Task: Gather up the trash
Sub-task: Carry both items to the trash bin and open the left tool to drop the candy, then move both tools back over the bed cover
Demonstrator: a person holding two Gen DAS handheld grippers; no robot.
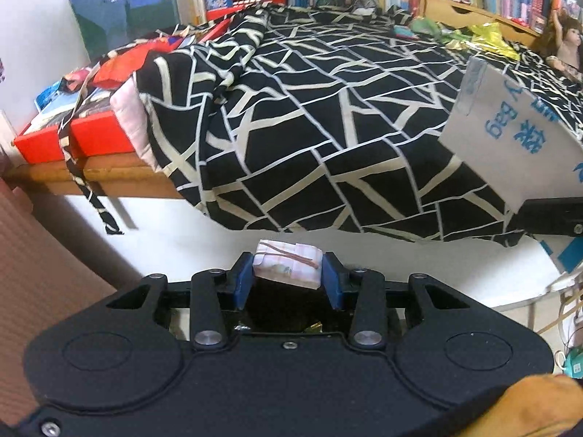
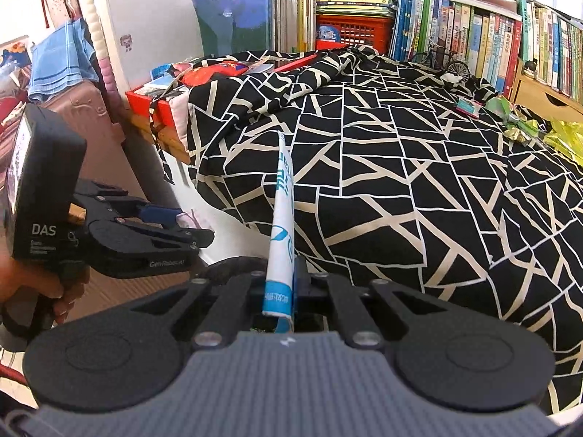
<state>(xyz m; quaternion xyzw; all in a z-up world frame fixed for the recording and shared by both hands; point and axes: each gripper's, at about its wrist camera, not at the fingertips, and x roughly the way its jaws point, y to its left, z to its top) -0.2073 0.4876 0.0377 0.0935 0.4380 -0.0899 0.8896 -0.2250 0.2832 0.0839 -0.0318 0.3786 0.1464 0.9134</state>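
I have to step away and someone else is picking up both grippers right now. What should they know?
Left gripper: shut on a small folded wrapper, held off the table's near edge.
Right gripper: shut on a white and blue bag, seen edge-on and standing upright.
Where things are: more trash lies at the far right of the patterned cloth: green wrappers, yellow foil and a small pink packet.
Done: one wrapper picked up.
Left: drop it into the bag, then collect the rest.
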